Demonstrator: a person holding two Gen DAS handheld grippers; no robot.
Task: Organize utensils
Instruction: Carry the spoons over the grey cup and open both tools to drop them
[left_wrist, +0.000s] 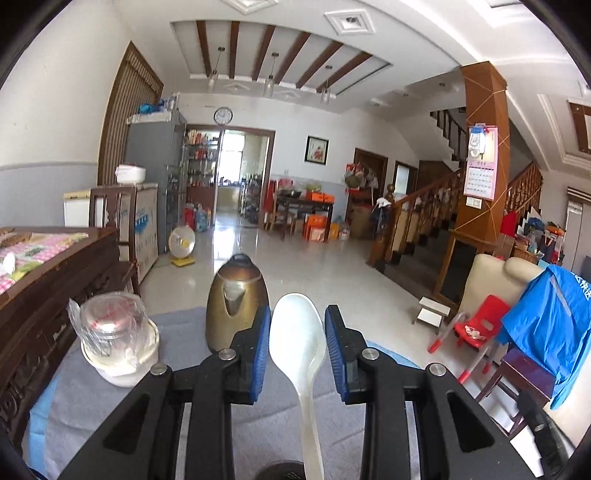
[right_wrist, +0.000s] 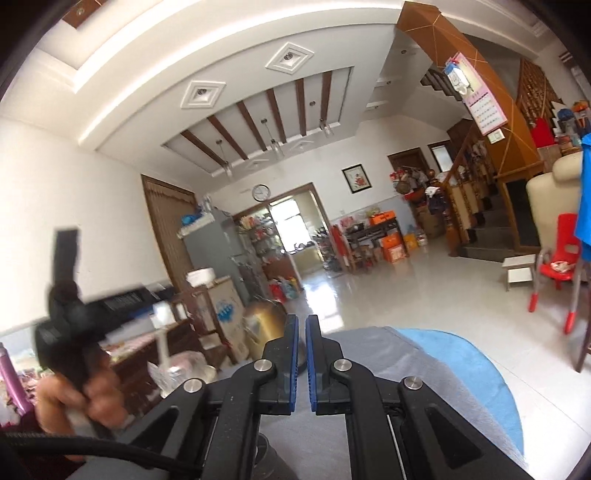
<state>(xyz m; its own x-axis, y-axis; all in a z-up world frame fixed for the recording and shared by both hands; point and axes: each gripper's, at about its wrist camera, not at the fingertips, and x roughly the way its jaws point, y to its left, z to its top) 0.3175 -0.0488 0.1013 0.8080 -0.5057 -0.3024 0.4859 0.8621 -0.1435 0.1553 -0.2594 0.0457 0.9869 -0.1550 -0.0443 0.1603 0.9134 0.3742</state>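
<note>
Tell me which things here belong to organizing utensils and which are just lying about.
Job:
- white plastic spoon, between the left gripper's blue pads
- right gripper, shut, empty

Lying about:
- brass-coloured metal kettle
- clear glass jar in plastic wrap
- red plastic chair
</note>
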